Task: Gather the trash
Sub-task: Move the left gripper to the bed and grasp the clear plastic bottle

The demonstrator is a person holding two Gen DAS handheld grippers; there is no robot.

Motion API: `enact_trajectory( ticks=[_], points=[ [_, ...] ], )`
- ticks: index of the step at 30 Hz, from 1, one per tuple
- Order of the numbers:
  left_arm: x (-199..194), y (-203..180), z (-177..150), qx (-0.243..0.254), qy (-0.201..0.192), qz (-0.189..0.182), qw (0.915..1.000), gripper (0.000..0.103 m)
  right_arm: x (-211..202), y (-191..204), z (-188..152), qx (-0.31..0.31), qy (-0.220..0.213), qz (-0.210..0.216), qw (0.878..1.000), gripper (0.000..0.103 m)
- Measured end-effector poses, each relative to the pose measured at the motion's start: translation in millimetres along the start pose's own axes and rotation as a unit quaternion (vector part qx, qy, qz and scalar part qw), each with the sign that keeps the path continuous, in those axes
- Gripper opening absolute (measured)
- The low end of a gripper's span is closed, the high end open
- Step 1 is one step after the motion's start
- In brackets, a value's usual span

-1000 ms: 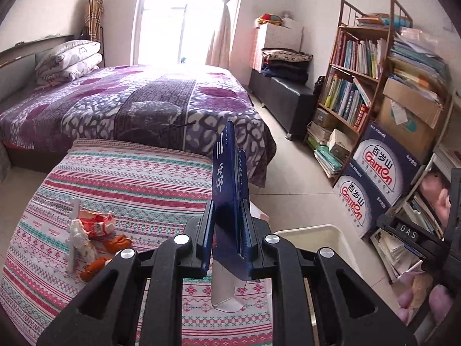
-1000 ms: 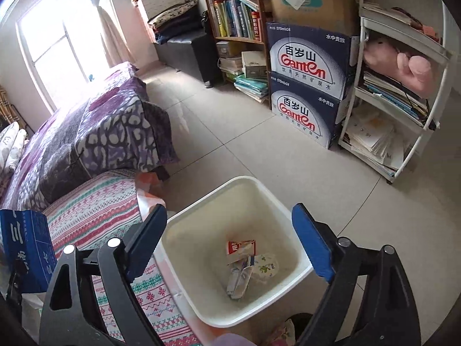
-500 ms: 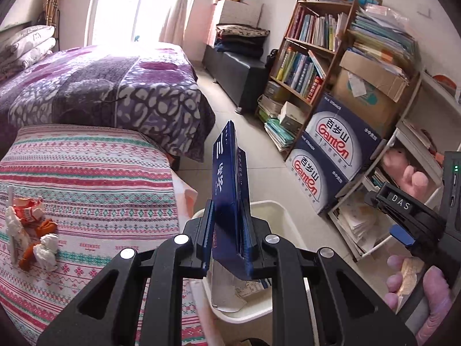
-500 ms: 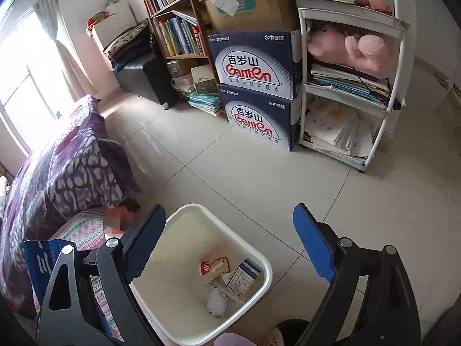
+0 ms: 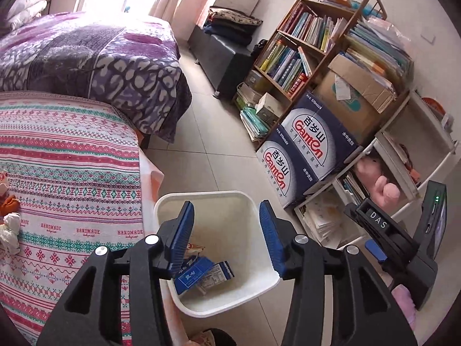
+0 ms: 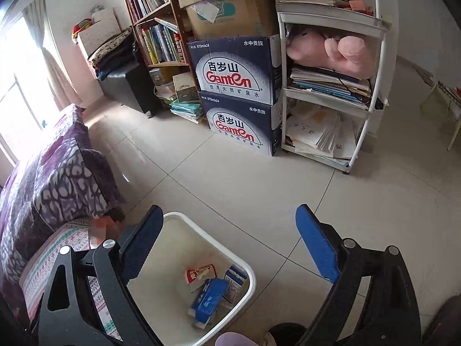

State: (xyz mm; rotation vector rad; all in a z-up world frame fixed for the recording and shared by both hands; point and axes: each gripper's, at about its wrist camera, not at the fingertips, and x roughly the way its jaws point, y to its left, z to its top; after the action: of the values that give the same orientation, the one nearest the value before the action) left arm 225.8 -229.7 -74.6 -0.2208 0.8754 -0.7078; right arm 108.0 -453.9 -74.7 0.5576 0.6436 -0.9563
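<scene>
- Left gripper (image 5: 226, 238), ribbed blue pads, jaws apart, empty, above white plastic bin (image 5: 201, 199).
- Blue carton (image 5: 191, 274) inside bin.
- Right gripper (image 6: 230, 248), jaws wide, empty.
- Striped woven cloth (image 5: 66, 167) beside bin.

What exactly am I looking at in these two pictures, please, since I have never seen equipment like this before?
There is no robot here. A person holds a two-finger gripper in each hand, and a wide-angle camera on each looks forward along its fingers. One picture comes from the left gripper, the other from the right gripper. The black arms with blue pads at the bottom of each picture are those fingers.

Both grippers are open and hold nothing. Both point down at a white bin on the tiled floor, which holds a blue packet and other wrappers. Left of the bin is a surface under a striped cloth, with some scraps lying at its far left edge. Behind are a bed, a bookshelf and stacked water cartons.
</scene>
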Motion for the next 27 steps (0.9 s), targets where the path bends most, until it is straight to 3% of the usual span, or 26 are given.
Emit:
enact_trajectory(
  ticks=[7,13,18,22,27],
  points=[
    [-18.7,23.1,5.6,-0.009,-0.018,0.059,0.9981,0.051,-5.2,32.2,-17.0,-0.050,-0.005,0.003,0.999,0.093],
    [-40.4,55.4,11.7,-0.024,-0.040,0.120,0.9916,0.056,-15.5,63.0,-32.1,-0.089,-0.020,0.012,0.996,0.096],
    [-57.1,86.3,15.2,-0.046,-0.050,0.172,0.9827,0.063,-22.4,87.2,-47.1,-0.116,-0.020,0.025,0.993,0.096],
    [-69.5,105.5,15.0,-0.047,-0.057,0.215,0.9738,0.073,-30.9,110.8,-62.6,-0.145,-0.022,0.040,0.988,0.096],
    [-81.3,127.9,14.1,-0.042,-0.055,0.266,0.9615,0.078,-37.8,137.8,-83.4,-0.177,-0.015,0.059,0.982,0.096]
  ],
)
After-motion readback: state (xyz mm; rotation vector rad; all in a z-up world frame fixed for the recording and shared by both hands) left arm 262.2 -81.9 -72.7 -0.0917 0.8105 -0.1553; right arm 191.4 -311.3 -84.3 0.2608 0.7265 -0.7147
